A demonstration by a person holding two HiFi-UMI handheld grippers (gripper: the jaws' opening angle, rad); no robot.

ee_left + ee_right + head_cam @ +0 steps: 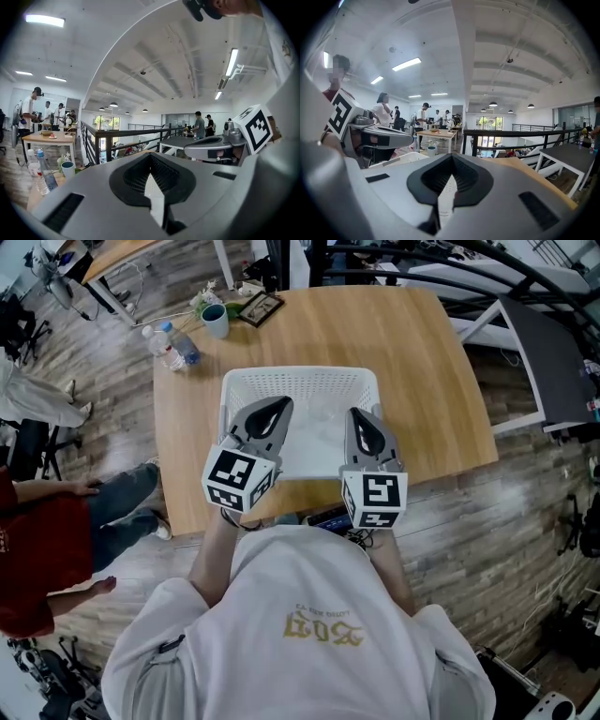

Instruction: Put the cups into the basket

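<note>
Fingers [93,187] pressed together, both grippers [279,409] [360,418] seemingly empty.

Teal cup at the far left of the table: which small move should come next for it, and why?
Probably move the left gripper toward the teal cup, opening its jaws. The cup stands outside the white basket, beside the water bottles. The left gripper and the right gripper are shut and empty; the left is nearer.

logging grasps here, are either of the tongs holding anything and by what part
Nothing is held: left tongs and right tongs are both shut and empty, above the white basket.
</note>
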